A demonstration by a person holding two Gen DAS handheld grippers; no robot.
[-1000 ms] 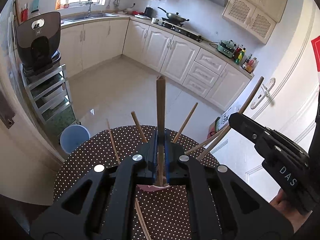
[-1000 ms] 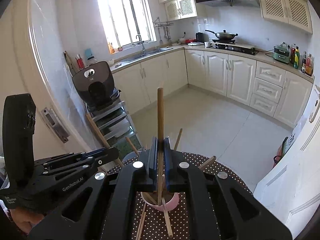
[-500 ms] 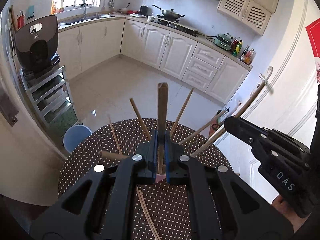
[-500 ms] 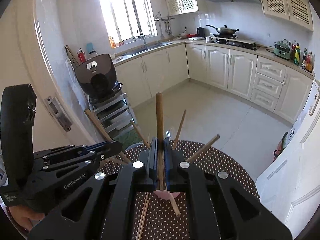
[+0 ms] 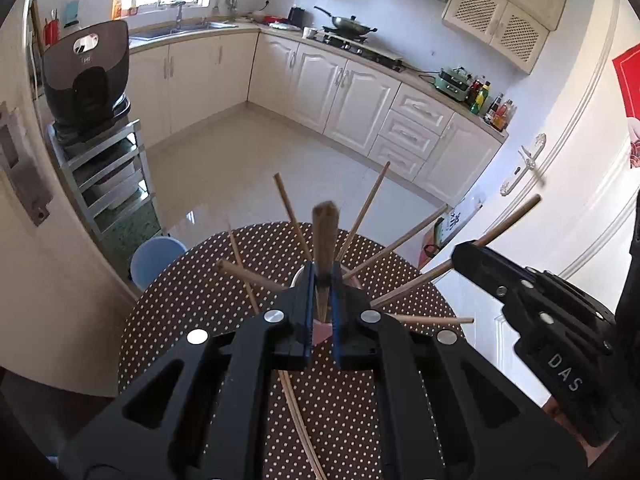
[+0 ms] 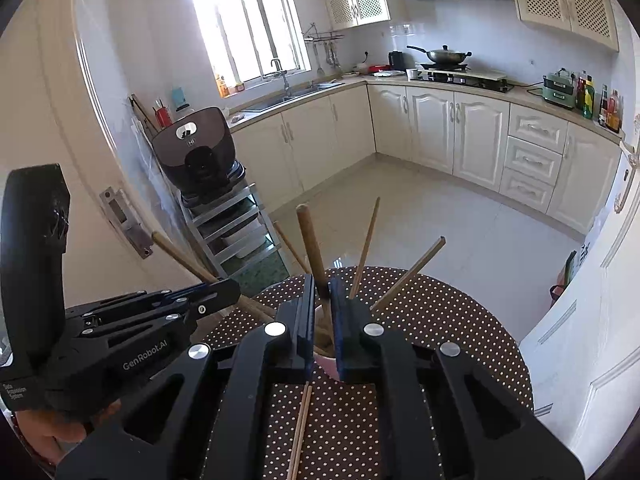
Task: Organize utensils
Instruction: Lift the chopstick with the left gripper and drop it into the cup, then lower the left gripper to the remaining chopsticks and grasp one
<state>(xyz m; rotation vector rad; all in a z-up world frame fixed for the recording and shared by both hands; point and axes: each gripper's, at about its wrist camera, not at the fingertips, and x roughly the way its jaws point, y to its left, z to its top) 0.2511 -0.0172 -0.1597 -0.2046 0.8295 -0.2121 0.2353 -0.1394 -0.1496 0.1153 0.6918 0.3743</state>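
My left gripper (image 5: 322, 280) is shut on a brown chopstick (image 5: 325, 232) that stands upright over a pink cup (image 5: 322, 330). My right gripper (image 6: 321, 284) is nearly shut around a round brown chopstick (image 6: 310, 240) that leans left, its lower end in the pink cup (image 6: 326, 360). Several other chopsticks (image 5: 368, 208) fan out of the cup. Each gripper shows in the other's view: the right one (image 5: 532, 300) beside the cup, the left one (image 6: 132, 320) to the left.
The cup stands on a round table with a brown dotted cloth (image 5: 200, 312). Loose chopsticks lie on the cloth near me (image 5: 300, 420) (image 6: 302, 420). A blue stool (image 5: 154, 258) and a metal rack (image 5: 104, 184) stand left of the table. A white door (image 5: 560, 184) is close on the right.
Both grippers have sunk toward the cup, so their chopsticks reach deeper into it. The right gripper's chopstick has tilted to the left and its jaws have eased slightly apart.
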